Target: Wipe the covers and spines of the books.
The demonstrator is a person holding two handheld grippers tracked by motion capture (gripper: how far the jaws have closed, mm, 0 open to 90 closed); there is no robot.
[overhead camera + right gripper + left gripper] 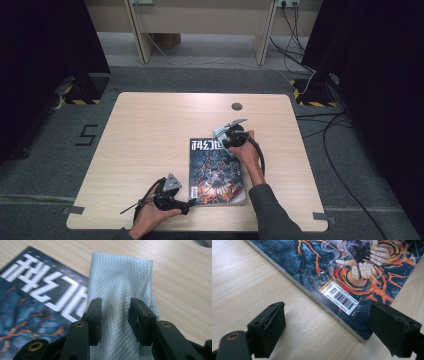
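Note:
A magazine [216,172] with a dark, fiery cover lies flat near the table's front edge. My right gripper [231,135] is at its far right corner, shut on a pale, waffle-textured cloth [120,277]. The cloth [220,132] runs between the jaws and hangs over the magazine's title corner [37,290]. In the right gripper view, the right gripper [114,307] pinches the cloth's middle. My left gripper [189,205] rests at the magazine's near left corner, open. In the left gripper view, that gripper [328,315] has its jaws wide apart, with the spine and barcode corner of the magazine [312,260] just ahead.
The light wooden table [150,130] has a round cable hole [236,106] near its far edge. Cables [325,135] trail over the grey carpet to the right. Dark curtains stand on both sides, and desk legs [140,40] stand beyond the table.

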